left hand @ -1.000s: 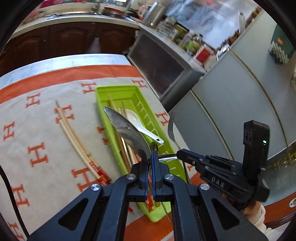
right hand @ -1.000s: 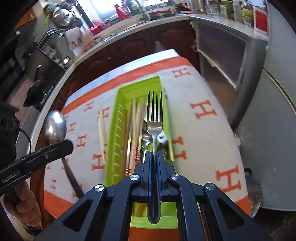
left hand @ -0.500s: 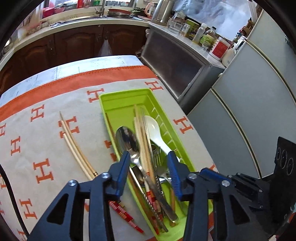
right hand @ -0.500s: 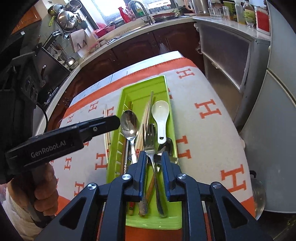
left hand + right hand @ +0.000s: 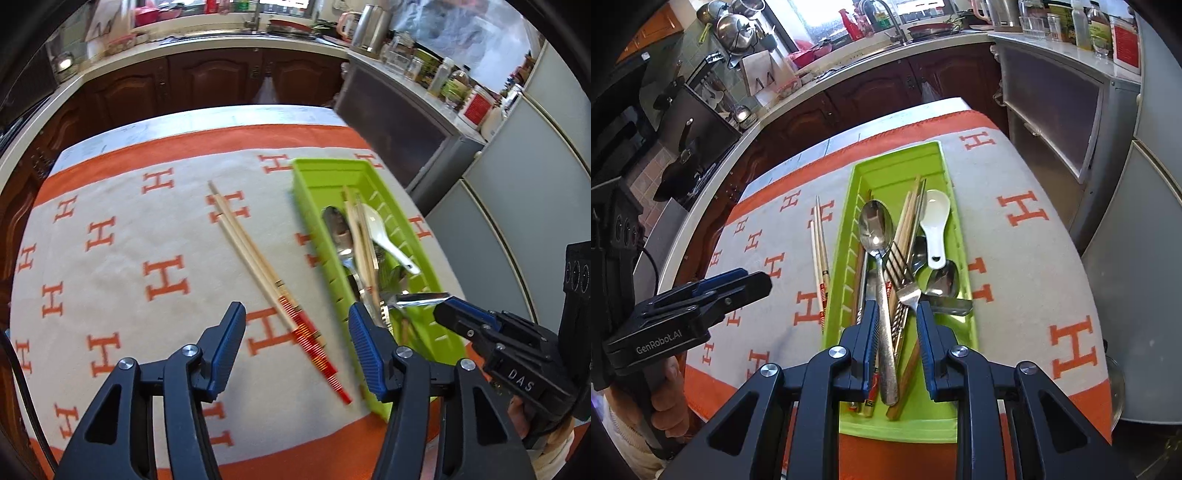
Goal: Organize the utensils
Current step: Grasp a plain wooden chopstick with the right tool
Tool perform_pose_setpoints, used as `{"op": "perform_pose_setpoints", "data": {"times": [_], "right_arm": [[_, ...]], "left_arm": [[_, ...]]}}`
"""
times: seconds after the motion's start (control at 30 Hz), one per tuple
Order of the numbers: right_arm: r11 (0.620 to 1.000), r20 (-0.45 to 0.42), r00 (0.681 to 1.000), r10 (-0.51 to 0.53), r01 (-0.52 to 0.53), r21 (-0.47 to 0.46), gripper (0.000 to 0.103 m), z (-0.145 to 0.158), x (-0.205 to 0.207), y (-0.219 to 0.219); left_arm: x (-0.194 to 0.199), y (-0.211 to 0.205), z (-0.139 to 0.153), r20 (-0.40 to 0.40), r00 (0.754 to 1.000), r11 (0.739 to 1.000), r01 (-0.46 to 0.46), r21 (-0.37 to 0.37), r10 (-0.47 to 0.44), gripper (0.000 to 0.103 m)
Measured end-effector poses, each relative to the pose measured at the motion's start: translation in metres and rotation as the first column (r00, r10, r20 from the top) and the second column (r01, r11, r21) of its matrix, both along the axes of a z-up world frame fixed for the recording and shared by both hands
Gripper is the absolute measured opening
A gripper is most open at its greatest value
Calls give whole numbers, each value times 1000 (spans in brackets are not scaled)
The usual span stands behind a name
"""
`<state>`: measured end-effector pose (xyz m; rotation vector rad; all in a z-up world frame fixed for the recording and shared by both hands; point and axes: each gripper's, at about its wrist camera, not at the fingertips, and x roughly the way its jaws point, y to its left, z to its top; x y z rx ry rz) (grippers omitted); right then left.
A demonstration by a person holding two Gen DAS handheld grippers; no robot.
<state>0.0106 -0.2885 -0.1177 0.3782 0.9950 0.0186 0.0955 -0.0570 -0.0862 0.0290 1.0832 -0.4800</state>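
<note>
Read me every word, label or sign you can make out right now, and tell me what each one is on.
"GenRobot.AI": white print on the side of the left tool, seen from the right wrist.
"DAS": white print on the side of the right tool, seen from the left wrist.
"H": orange letter repeated across the tablecloth.
Red label on a counter jar: too small to read.
Print on the chopsticks lying on the cloth: blurred, unreadable.

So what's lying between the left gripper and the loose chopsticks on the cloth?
Nothing: in the left wrist view only bare H-patterned cloth lies between the open left gripper and the chopsticks.
</note>
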Motion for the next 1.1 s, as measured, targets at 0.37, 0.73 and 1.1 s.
{"op": "perform_pose_setpoints", "data": {"times": [0.37, 0.73, 1.1], "right_arm": [[992, -18, 991, 129, -129, -7, 21, 3, 19, 50], [966, -111, 966, 233, -243, -86, 18, -2, 95, 108], [942, -316, 918, 240, -299, -154, 6, -53, 186, 129]], "left_arm": [[-5, 54, -12, -24, 993, 990, -112, 90, 115, 62], [7, 70, -11, 13, 993, 988, -116, 106, 116, 68], [34, 86, -22, 1, 990, 982, -140, 128, 141, 69]]}}
